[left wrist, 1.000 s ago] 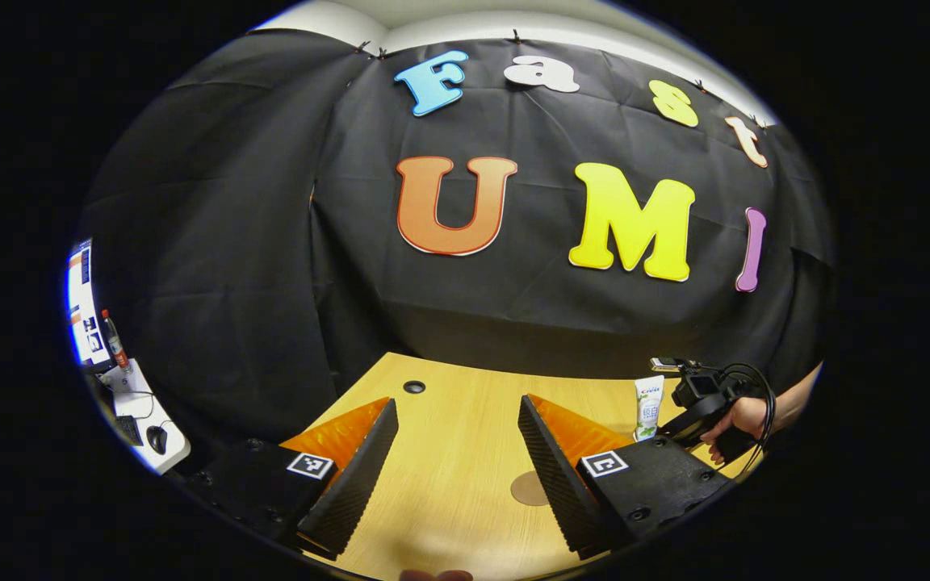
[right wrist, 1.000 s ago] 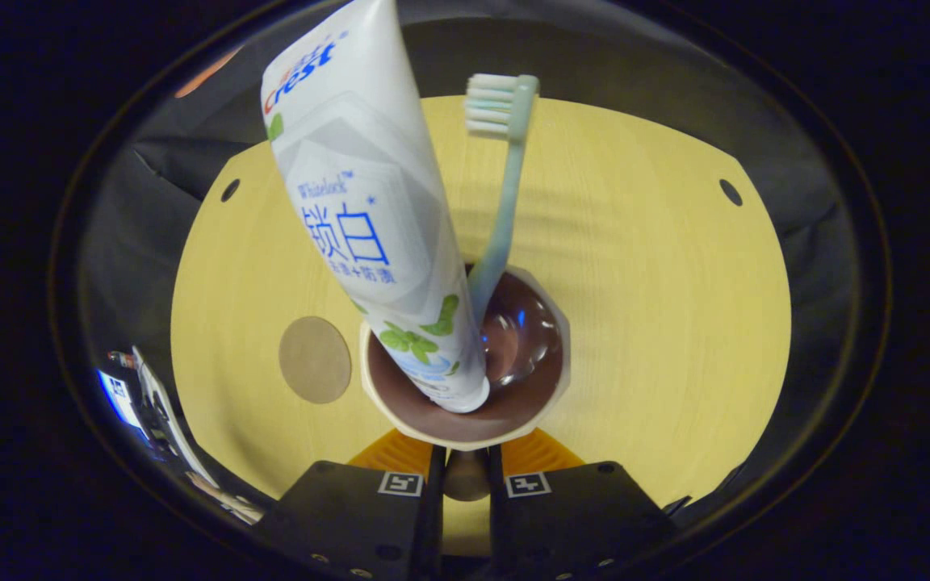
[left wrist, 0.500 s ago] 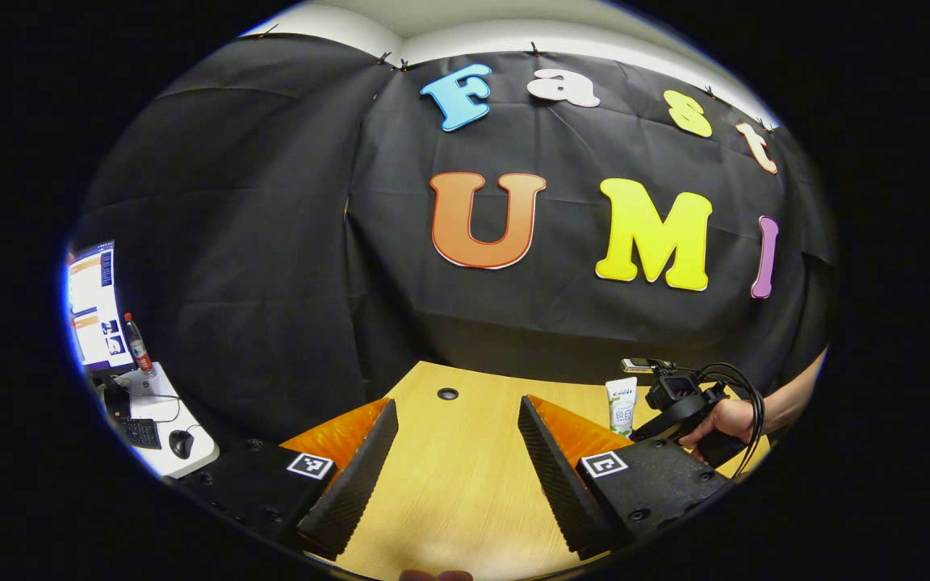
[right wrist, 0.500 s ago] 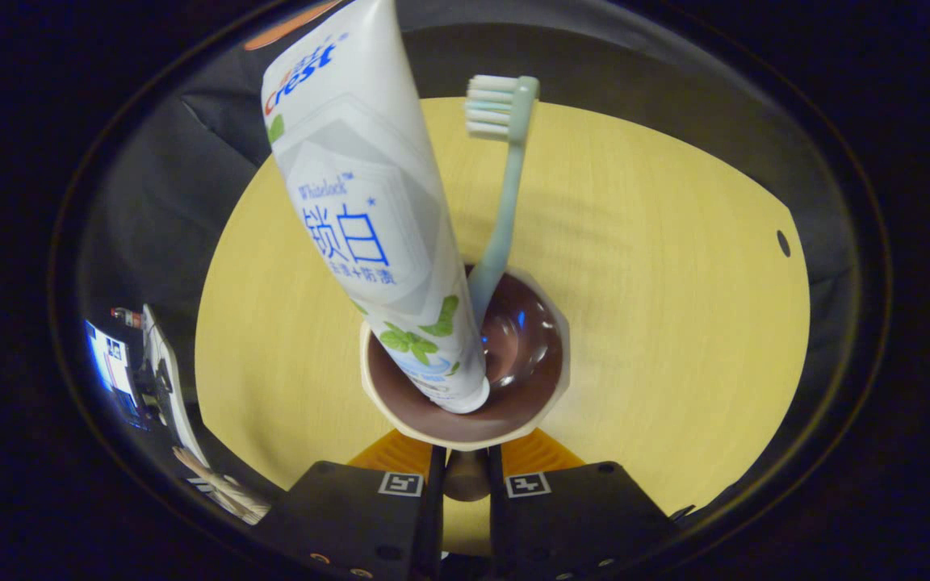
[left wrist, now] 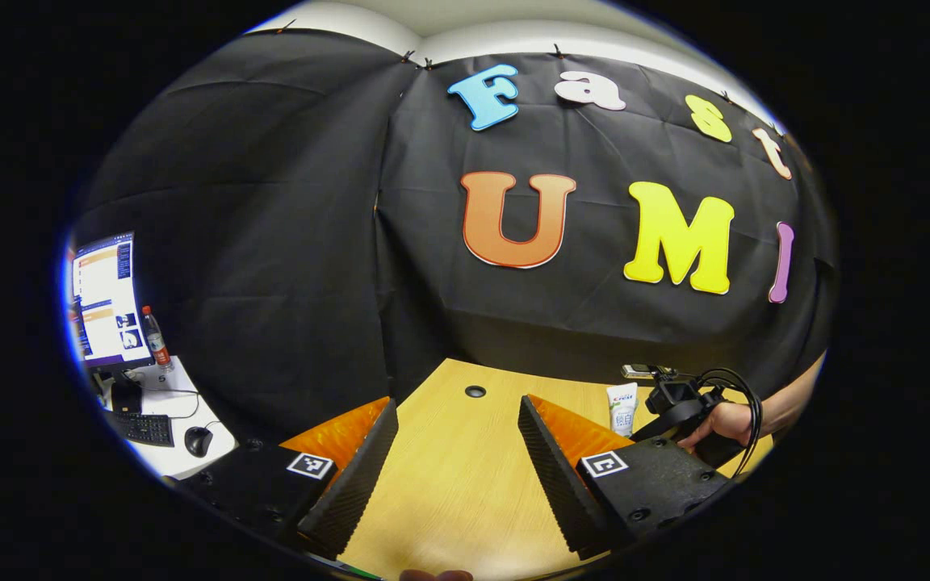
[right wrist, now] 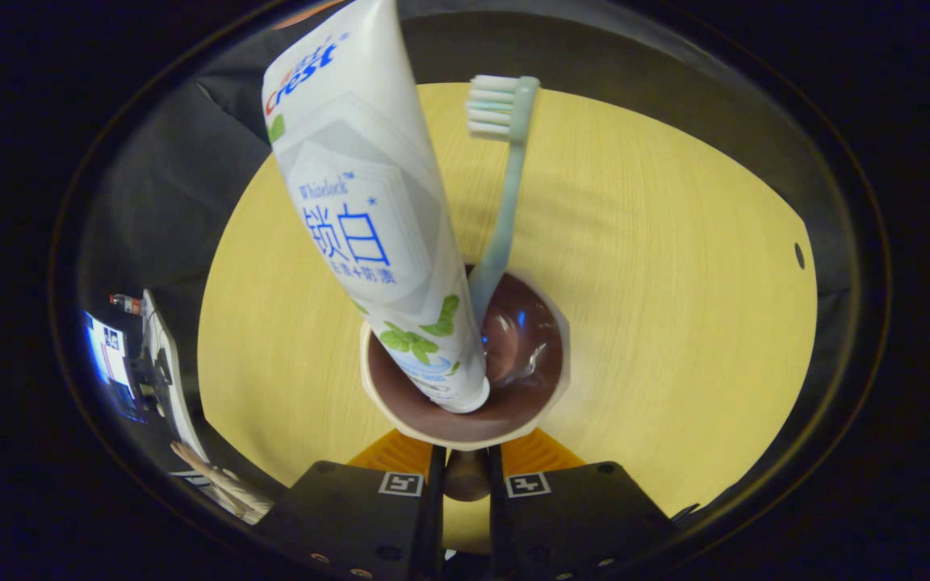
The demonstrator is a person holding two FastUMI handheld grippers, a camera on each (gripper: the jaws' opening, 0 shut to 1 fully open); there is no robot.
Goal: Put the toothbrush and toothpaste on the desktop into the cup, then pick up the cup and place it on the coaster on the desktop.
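Observation:
My right gripper [right wrist: 465, 464] is shut on the handle of a cream cup [right wrist: 550, 399] with a brown inside, seen from above over the wooden desktop [right wrist: 659, 323]. A white toothpaste tube [right wrist: 356, 210] and a pale green toothbrush [right wrist: 505, 186] stand in the cup, leaning away from me. In the left gripper view, my left gripper [left wrist: 453, 452] is open above the desktop [left wrist: 449, 484] with nothing between its fingers. Far to its right a hand [left wrist: 723, 421] holds the right gripper [left wrist: 671, 401], and the toothpaste tube [left wrist: 621, 407] sticks up beside it.
The desktop has small round holes [left wrist: 475, 391] [right wrist: 798, 256] near its back edge. Off to the left stands a white side table [left wrist: 170, 403] with a monitor [left wrist: 106, 298], a bottle [left wrist: 155, 339], a keyboard and a mouse. Black cloth walls close the booth behind.
The desktop has slid under the held cup, and the round brown coaster seen a second ago has left both views. The left gripper's view has swung to the left, showing more of the side table.

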